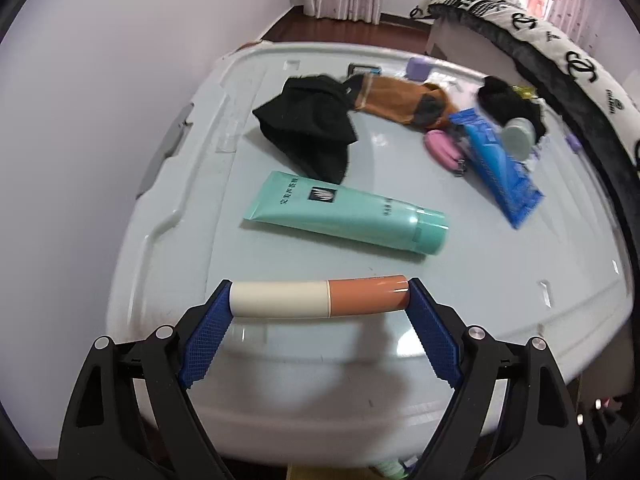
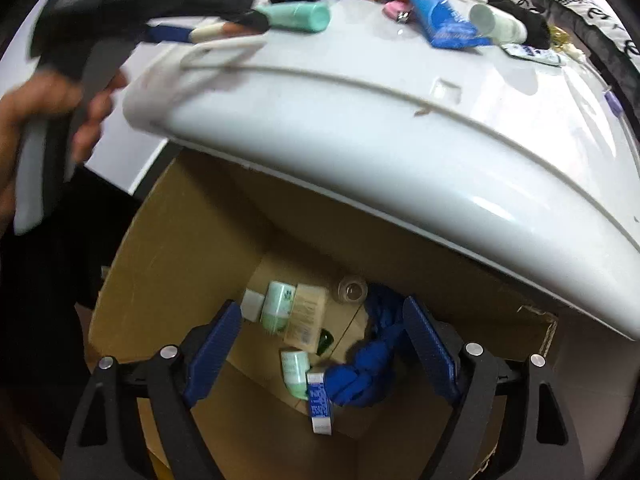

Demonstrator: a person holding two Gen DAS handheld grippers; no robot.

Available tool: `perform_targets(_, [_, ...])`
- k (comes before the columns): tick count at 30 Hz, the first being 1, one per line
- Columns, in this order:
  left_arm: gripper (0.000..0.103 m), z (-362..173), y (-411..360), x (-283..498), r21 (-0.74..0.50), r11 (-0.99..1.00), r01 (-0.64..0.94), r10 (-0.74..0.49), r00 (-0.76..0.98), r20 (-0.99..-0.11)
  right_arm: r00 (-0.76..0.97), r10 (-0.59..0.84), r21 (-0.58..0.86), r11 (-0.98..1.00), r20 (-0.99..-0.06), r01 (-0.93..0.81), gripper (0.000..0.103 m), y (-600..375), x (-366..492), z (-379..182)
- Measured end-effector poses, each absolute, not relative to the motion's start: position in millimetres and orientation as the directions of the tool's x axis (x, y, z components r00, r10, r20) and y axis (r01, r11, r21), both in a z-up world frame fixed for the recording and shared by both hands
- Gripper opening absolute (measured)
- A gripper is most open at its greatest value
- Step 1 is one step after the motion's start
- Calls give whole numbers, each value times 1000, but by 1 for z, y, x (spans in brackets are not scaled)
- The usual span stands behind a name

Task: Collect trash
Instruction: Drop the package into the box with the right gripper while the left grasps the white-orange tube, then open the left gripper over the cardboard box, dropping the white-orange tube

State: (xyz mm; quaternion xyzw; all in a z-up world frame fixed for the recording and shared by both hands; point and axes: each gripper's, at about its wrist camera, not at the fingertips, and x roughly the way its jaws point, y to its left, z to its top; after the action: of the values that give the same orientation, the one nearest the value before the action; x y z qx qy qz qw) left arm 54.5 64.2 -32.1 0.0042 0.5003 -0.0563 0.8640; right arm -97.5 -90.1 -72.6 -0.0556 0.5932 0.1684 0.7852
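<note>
1. Left gripper [image 1: 319, 300]: jaws spread wide, blue pads pressing on the two ends of a white-and-brown tube [image 1: 320, 295], which lies crosswise between them. Tube sits just above or on the pale lid of a storage bin [image 1: 280, 380]; contact with the lid cannot be confirmed from this angle.
2. Lid surface, beyond the held tube: a teal tube [image 1: 348, 220] lying flat, cap to the right. Behind it a black cloth [image 1: 308, 128], bunched.
3. Far right of the lid, a cluster: orange-and-black fabric [image 1: 404, 100], a pink case [image 1: 440, 148], a blue packet [image 1: 496, 168] tilted diagonally, a pale green bottle [image 1: 518, 138] resting against it, and a black fuzzy item [image 1: 504, 96] behind.
4. Right gripper [image 2: 322, 344]: jaws apart, nothing pressed between the pads. It points down into a cardboard box [image 2: 180, 240] that stands beside the bin, below the lid's edge.
5. Box contents, seen between the fingers: a blue knotted cloth [image 2: 364, 376], two pale green bottles [image 2: 276, 308], a beige bottle [image 2: 306, 316], a small blue-and-white carton [image 2: 319, 404], a clear round jar [image 2: 352, 290]. Details blurred.
6. Right wrist view, upper left: a person's hand [image 2: 48, 120] holding the left gripper's handle, motion-blurred, over the lid.
</note>
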Motion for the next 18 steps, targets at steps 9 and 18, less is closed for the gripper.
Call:
perform_targets(9, [83,-22,38,-40,-49,953,299,-166,380,-910,332,170,98,970,-928,-221,81,-108,-88,-50])
perform_targets(18, [84,-1,49,-55,-92,966,243,-195,442,-876,427,146,82,983,-892,-166,85,-128,-90,-28])
